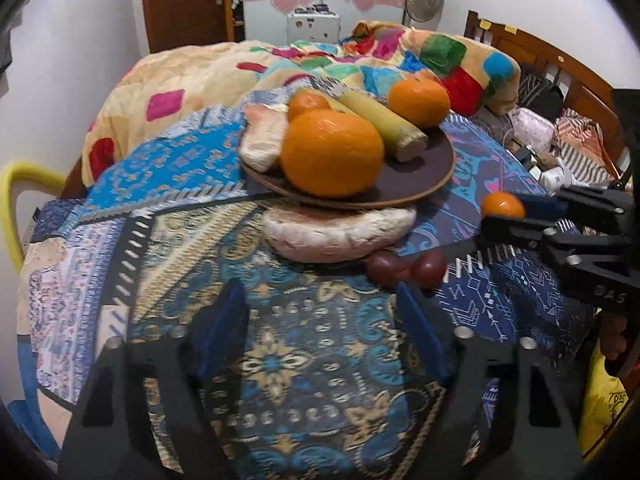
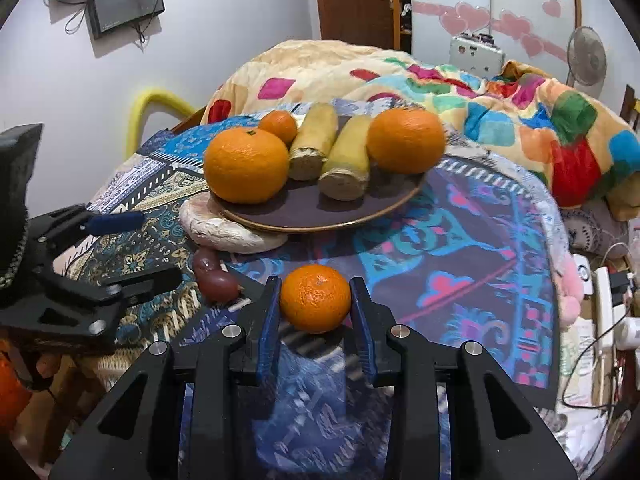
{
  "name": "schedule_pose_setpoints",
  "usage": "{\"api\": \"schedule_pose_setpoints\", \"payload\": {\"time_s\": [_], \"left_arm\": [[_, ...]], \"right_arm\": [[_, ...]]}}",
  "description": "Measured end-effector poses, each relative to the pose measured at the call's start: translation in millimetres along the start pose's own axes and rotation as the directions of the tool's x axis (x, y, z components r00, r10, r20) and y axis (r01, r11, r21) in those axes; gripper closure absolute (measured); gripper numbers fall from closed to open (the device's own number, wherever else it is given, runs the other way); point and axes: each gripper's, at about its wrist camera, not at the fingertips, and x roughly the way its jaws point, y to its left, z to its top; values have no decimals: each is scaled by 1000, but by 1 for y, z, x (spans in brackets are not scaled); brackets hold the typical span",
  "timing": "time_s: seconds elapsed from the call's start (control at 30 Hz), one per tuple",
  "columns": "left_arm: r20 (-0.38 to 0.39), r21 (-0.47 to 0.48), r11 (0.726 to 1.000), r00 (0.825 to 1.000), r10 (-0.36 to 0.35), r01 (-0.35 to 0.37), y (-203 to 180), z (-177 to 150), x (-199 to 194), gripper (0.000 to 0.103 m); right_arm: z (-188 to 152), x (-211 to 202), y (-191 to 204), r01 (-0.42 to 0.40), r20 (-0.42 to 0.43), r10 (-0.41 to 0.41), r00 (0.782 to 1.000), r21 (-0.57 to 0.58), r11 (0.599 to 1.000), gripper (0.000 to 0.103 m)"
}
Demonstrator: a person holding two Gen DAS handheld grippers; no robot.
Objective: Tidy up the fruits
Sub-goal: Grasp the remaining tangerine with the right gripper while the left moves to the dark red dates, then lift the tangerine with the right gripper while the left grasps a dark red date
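A brown plate (image 1: 424,176) (image 2: 316,210) holds a big orange (image 1: 332,154) (image 2: 246,164), two more oranges and two yellowish cut fruit pieces (image 2: 346,160). A small orange (image 2: 315,298) (image 1: 503,204) rests on the patterned cloth in front of the plate. My right gripper (image 2: 316,308) (image 1: 510,214) is shut on it, one blue pad against each side. Two dark red fruits (image 1: 404,270) (image 2: 216,278) lie on the cloth just beyond the right fingertip of my left gripper (image 1: 320,304) (image 2: 156,248). That gripper stands open above the cloth with nothing between its fingers.
The plate sits tilted on a pale woven round pad (image 1: 340,236) (image 2: 224,232). A bright patchwork blanket (image 1: 440,56) is heaped behind it. A yellow chair back (image 1: 16,200) stands at the left, and cables and clutter (image 2: 600,300) lie at the right edge.
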Motion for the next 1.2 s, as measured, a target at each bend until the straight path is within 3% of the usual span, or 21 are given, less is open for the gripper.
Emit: {"api": "schedule_pose_setpoints", "payload": {"time_s": [0.3, 0.83, 0.97, 1.2], "left_arm": [[7, 12, 1000, 1000, -28, 28, -17, 4, 6, 58], [24, 24, 999, 999, -23, 23, -30, 8, 11, 64], [36, 25, 999, 999, -40, 39, -29, 7, 10, 80], [45, 30, 998, 997, -55, 54, -26, 5, 3, 83]], "right_arm": [[-9, -17, -19, 14, 14, -14, 1000, 10, 1000, 72], [-12, -19, -23, 10, 21, -10, 1000, 6, 1000, 72], [-11, -18, -23, 9, 24, -9, 1000, 8, 1000, 72], [-5, -16, -24, 2, 34, -3, 999, 17, 1000, 72]]}}
